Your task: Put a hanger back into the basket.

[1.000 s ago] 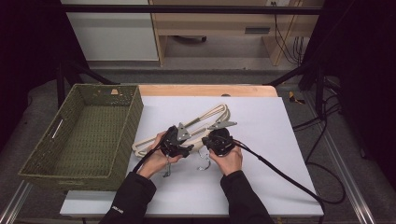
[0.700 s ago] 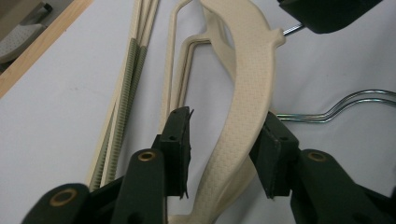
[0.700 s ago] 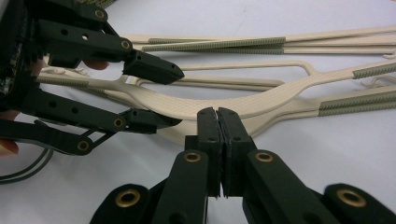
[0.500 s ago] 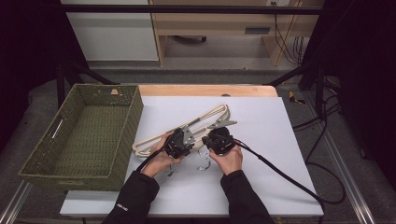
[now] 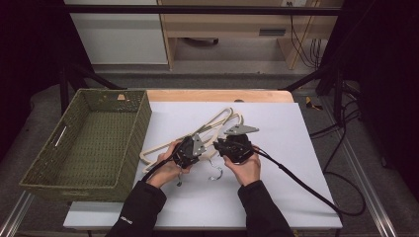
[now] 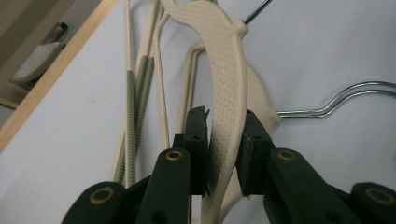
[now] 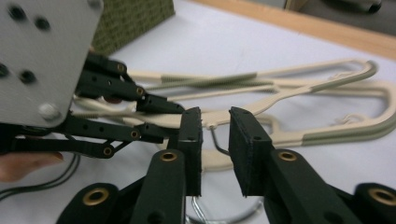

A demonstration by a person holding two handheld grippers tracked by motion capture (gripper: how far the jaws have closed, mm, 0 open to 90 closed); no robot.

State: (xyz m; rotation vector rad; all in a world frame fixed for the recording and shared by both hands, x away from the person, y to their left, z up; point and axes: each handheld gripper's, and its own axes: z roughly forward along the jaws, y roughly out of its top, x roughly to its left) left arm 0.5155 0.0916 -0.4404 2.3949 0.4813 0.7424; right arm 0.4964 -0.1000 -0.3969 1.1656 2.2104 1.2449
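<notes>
Several cream hangers lie fanned on the white board. My left gripper sits on their left part. In the left gripper view its jaws have just been closing, and the pads now press both sides of one hanger's dotted cream neck. My right gripper faces it from the right. Its jaws have just been opening and stand apart, with a thin metal hook wire loose in the gap. The left gripper is close on the left in that view.
A green woven basket stands at the board's left edge, with its corner behind the left gripper. A chrome hook lies on the board beside the held hanger. A wooden strip borders the far side. A black cable trails right.
</notes>
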